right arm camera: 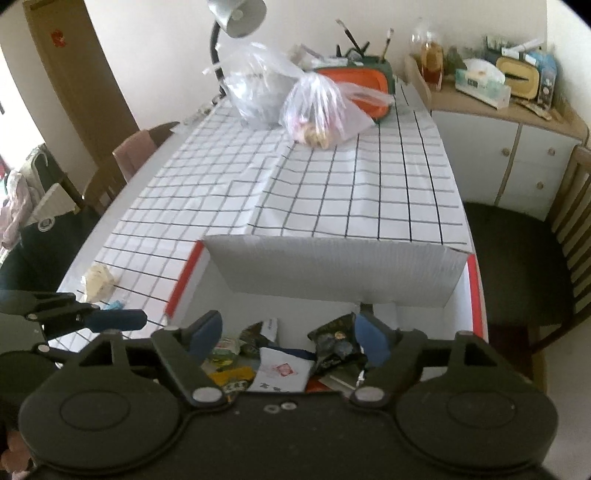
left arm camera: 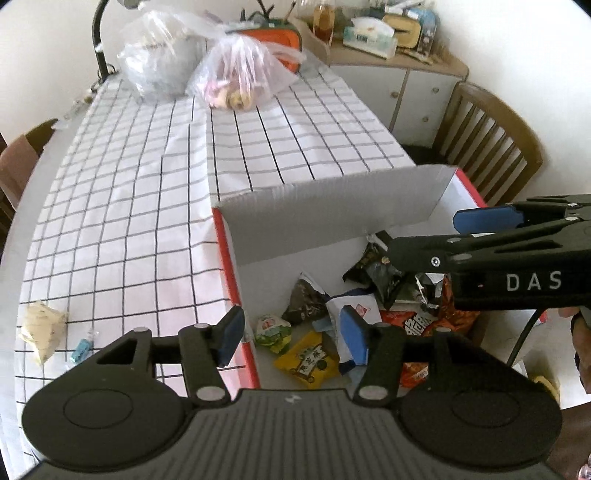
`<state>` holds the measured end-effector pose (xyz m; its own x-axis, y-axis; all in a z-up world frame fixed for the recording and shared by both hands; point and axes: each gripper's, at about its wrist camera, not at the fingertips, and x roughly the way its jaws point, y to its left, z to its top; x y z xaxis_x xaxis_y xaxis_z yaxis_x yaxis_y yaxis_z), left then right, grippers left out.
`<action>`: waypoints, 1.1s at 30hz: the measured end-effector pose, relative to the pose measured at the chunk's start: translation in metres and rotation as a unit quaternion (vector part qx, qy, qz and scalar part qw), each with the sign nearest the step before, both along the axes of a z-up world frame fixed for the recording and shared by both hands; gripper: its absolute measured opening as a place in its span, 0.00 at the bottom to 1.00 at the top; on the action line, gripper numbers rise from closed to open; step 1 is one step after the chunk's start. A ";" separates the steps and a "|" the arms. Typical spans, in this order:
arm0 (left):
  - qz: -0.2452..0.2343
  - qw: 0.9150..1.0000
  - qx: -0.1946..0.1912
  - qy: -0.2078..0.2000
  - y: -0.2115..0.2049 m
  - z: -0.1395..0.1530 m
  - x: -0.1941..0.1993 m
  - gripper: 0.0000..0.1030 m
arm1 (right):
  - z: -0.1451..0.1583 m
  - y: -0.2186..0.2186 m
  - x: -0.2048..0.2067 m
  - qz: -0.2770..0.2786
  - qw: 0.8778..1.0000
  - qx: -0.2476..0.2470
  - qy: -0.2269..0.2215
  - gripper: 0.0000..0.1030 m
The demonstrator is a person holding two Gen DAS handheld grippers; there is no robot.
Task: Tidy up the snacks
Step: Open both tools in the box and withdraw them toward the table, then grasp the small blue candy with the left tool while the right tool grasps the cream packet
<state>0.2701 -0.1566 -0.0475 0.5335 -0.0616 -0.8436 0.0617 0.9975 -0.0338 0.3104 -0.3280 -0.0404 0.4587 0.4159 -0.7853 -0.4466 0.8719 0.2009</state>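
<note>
A white cardboard box with red edges [left arm camera: 325, 206] [right arm camera: 332, 266] stands on the checked tablecloth and holds several snack packets: a yellow one [left arm camera: 308, 360], a green one [left arm camera: 271, 328], dark ones [left arm camera: 373, 269] [right arm camera: 334, 341] and a red one [left arm camera: 417, 325]. My left gripper [left arm camera: 291, 336] is open and empty over the box's left wall. My right gripper [right arm camera: 290, 338] is open and empty above the packets; it also shows in the left wrist view [left arm camera: 424, 236]. A pale snack packet [left arm camera: 40, 330] [right arm camera: 98, 282] and a small blue candy [left arm camera: 81, 349] [right arm camera: 114, 305] lie on the cloth left of the box.
Two tied clear plastic bags [left arm camera: 236, 74] [right arm camera: 321, 110] and an orange container [right arm camera: 362, 83] sit at the table's far end by a lamp [right arm camera: 236, 18]. Wooden chairs [left arm camera: 491, 144] [right arm camera: 122, 162] stand at both sides. A cluttered white cabinet [right arm camera: 517, 155] is at the right.
</note>
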 end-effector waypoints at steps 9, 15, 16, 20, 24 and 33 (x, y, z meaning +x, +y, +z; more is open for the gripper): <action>-0.004 0.999 -0.010 -0.037 0.017 0.021 -0.029 0.63 | 0.025 0.014 -0.036 -0.001 0.999 0.000 -0.042 0.91; -0.016 0.998 -0.016 -0.063 0.039 0.033 -0.049 0.70 | 0.036 0.026 -0.055 -0.018 0.998 0.012 -0.053 0.96; -0.016 0.998 -0.015 -0.065 0.044 0.034 -0.053 0.70 | 0.036 0.029 -0.059 -0.022 0.998 0.015 -0.053 0.96; -0.018 0.998 -0.017 -0.066 0.066 0.034 -0.062 0.71 | 0.037 0.045 -0.072 -0.028 0.998 0.024 -0.051 0.99; -0.017 0.998 -0.014 -0.061 0.093 0.029 -0.069 0.72 | 0.034 0.065 -0.084 -0.031 0.998 0.022 -0.043 0.99; -0.015 0.999 -0.003 -0.050 0.178 0.007 -0.072 0.72 | 0.014 0.111 -0.110 -0.035 0.999 0.019 -0.015 0.99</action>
<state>0.1980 0.0209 -0.0402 0.6131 -0.0827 -0.7857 0.0941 0.9951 -0.0313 0.2006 -0.2167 -0.0262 0.5105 0.4103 -0.7557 -0.3906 0.8936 0.2213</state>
